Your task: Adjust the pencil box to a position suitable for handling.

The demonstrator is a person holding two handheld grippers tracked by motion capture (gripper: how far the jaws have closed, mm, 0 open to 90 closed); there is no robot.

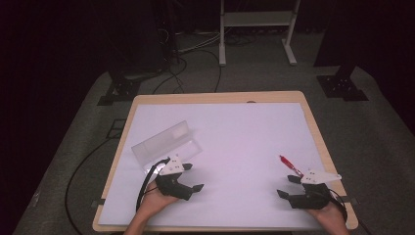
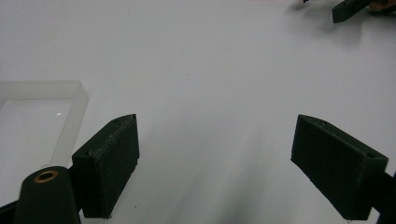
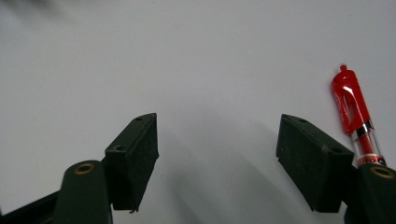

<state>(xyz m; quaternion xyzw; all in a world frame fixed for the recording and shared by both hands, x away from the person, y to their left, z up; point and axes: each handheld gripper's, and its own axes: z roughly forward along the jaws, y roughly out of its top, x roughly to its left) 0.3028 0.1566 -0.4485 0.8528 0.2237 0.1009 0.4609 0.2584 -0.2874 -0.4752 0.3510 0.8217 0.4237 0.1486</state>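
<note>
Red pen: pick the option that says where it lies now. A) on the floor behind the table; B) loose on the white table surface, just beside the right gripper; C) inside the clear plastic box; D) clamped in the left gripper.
B: the red pen lies flat on the white surface, just outside one jaw of the right gripper, whose jaws stand open with nothing between them.

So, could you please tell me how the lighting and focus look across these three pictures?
High view: white table sheet bright, room around it nearly black. Left gripper view: translucent box soft-edged, faint glint inside. Right gripper view: red pen sharp, glossy highlights; soft shadows under the tool.
</note>
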